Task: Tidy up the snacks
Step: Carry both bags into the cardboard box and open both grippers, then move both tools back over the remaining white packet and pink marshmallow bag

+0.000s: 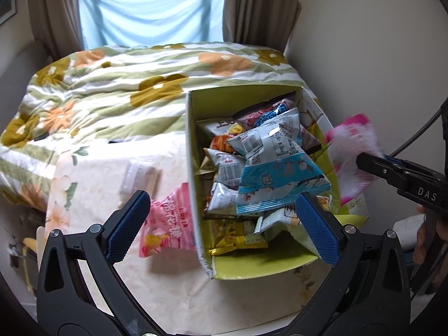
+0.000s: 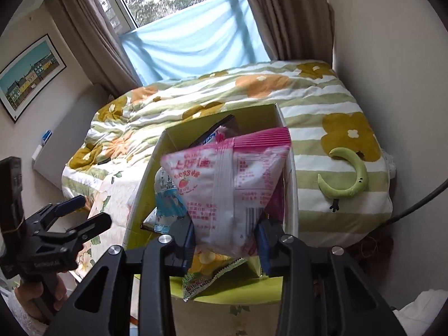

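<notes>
A green-lined cardboard box [image 1: 193, 145] sits on a table with a floral cloth and holds several snack packets, a blue-and-white one [image 1: 277, 173] on top. A pink packet [image 1: 168, 224] lies on the cloth just left of the box. My left gripper [image 1: 224, 224] is open and empty, straddling the box's near left corner. My right gripper [image 2: 226, 238] is shut on a pink-and-white snack packet [image 2: 232, 184] and holds it above the box [image 2: 179, 137]. It shows blurred at the box's right side in the left wrist view [image 1: 352, 151].
A bed with a flowered green-striped quilt [image 1: 117, 89] lies behind the table, against a window with curtains. A green crescent plush [image 2: 347, 176] lies on the quilt. A wall stands close on the right. A small white object [image 1: 140, 173] lies on the cloth.
</notes>
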Action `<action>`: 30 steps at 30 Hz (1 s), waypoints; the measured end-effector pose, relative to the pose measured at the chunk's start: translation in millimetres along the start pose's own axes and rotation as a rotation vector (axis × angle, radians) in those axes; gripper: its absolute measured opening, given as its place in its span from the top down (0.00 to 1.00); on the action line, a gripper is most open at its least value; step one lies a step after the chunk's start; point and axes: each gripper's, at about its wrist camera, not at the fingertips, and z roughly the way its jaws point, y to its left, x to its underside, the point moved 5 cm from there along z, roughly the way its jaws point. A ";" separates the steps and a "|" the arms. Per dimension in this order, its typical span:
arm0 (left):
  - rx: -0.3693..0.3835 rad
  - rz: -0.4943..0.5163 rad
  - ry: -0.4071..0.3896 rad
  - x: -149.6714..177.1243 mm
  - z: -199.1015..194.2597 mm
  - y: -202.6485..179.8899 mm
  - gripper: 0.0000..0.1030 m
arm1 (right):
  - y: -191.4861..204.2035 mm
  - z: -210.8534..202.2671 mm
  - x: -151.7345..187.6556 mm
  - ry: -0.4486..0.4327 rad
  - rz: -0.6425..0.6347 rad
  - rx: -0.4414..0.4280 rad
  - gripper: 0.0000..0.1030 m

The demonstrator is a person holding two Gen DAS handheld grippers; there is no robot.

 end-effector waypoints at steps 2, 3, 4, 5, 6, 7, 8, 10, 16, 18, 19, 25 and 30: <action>-0.019 -0.007 0.003 5.9 -3.4 6.2 0.00 | 0.6 5.0 0.7 0.010 0.003 0.002 0.34; -0.029 -0.010 0.006 9.1 -4.2 9.5 0.00 | 0.3 5.0 2.0 0.004 0.007 0.003 0.15; -0.039 -0.016 0.009 12.9 -4.8 12.9 0.00 | 0.0 4.5 4.3 -0.006 0.011 0.002 0.09; -0.046 -0.023 0.013 17.9 -6.1 16.6 0.00 | -0.3 3.7 7.1 -0.015 0.015 0.001 0.06; -0.048 -0.032 0.017 21.7 -6.2 19.6 0.00 | -0.5 3.2 9.4 -0.024 0.017 -0.001 0.06; -0.047 -0.043 0.020 26.7 -6.4 23.2 0.00 | -0.5 2.9 12.2 -0.028 0.017 -0.002 0.06; -0.046 -0.050 0.023 31.2 -6.5 26.0 0.00 | 0.4 2.9 17.0 -0.029 0.009 0.003 0.06; -0.048 -0.060 0.029 39.3 -6.7 30.8 0.00 | 2.4 2.2 20.7 -0.033 -0.009 0.020 0.06; -0.067 -0.061 0.020 58.2 -17.8 44.4 0.00 | 13.3 -8.6 28.7 -0.072 -0.035 0.033 0.06; -0.074 -0.066 0.006 60.2 -24.8 50.8 0.00 | 16.7 -12.4 29.2 -0.081 -0.039 0.023 0.06; -0.080 -0.069 -0.003 60.6 -29.1 54.4 0.00 | 20.1 -13.5 29.9 -0.076 -0.047 0.016 0.05; -0.125 -0.088 -0.045 60.6 -54.9 83.2 0.00 | 49.4 -20.1 33.2 -0.086 -0.076 -0.014 0.05; -0.146 -0.103 -0.062 59.7 -65.7 116.5 0.00 | 83.5 -17.7 34.7 -0.118 -0.089 -0.021 0.05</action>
